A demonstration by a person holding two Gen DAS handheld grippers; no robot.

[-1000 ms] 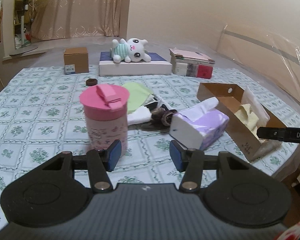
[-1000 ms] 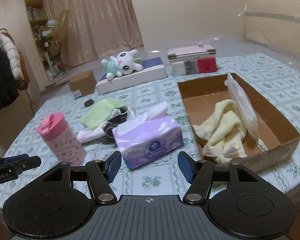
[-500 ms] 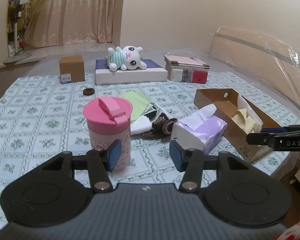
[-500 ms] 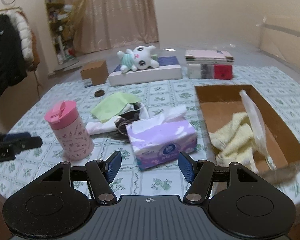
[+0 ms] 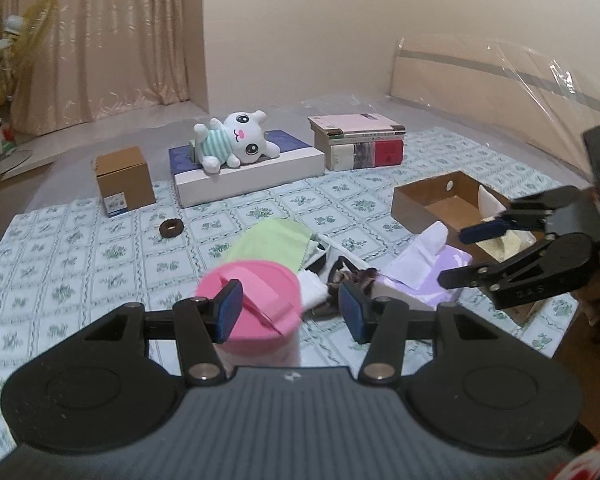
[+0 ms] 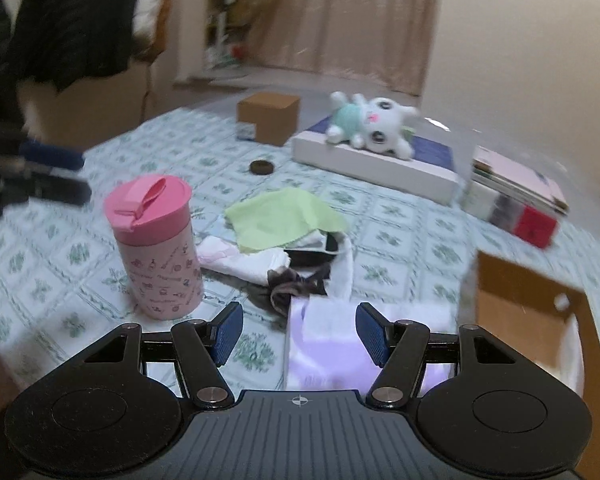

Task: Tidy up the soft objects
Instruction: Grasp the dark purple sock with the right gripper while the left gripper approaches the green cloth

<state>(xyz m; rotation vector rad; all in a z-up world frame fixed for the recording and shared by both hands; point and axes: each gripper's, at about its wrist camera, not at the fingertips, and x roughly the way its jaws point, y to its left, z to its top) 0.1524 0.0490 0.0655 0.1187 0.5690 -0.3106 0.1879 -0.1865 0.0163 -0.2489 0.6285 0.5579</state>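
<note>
Grippers first, nearest the lenses: the left gripper (image 5: 290,312) stands with its jaws apart and empty over the pink cup (image 5: 256,312); the right gripper (image 6: 300,334) is likewise parted and empty, hovering above the purple tissue pack (image 6: 340,352); a second ago both hung further back at the table edge, and the right has since swung across from the cardboard box (image 5: 432,204) toward the middle; nothing has been picked up. Just beyond the tissue pack lies the heap of soft things, a dark scrunchie (image 6: 296,284), white cloths (image 6: 252,260) and the green cloth (image 6: 284,216) on top, all touching; that heap looks like the next target. Further off, the plush toy (image 5: 236,142) lies on a flat white box (image 5: 252,172); yellow towelling already sits in the cardboard box.
</note>
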